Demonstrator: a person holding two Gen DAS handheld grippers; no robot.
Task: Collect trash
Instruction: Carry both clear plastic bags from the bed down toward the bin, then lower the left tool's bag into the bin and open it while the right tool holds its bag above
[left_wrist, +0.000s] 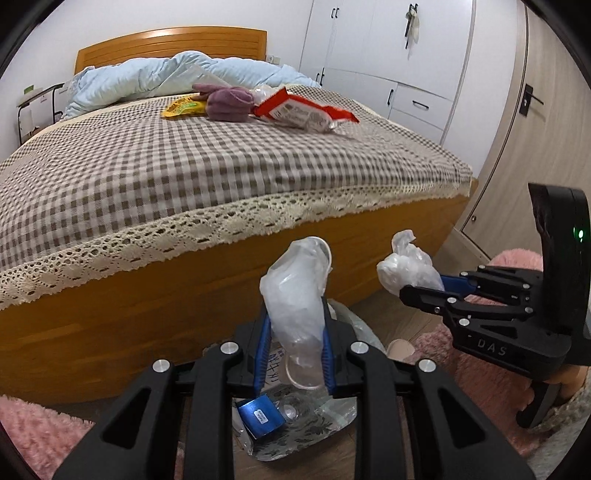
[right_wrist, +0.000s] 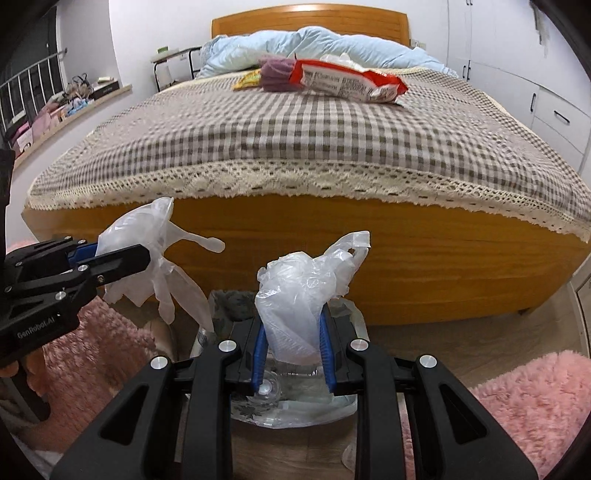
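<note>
My left gripper (left_wrist: 295, 328) is shut on a clear plastic glove (left_wrist: 295, 291); it also shows in the right wrist view (right_wrist: 147, 251), hanging from the left gripper (right_wrist: 122, 258). My right gripper (right_wrist: 291, 325) is shut on a crumpled clear plastic bag (right_wrist: 295, 291), which also shows in the left wrist view (left_wrist: 402, 266) in the right gripper (left_wrist: 424, 291). Both hang above an open trash bag (left_wrist: 321, 421) on the floor holding a blue wrapper (left_wrist: 260, 415) and clear plastic. A red snack packet (left_wrist: 306, 110) and a yellow packet (left_wrist: 184, 107) lie on the bed.
The bed (right_wrist: 295, 133) with a checked cover and wooden frame stands just ahead. A purple cloth (left_wrist: 231, 101) and a blue duvet (left_wrist: 177, 74) lie on it. Pink fluffy rugs (right_wrist: 532, 402) flank the trash bag. White wardrobes (left_wrist: 388, 48) line the right wall.
</note>
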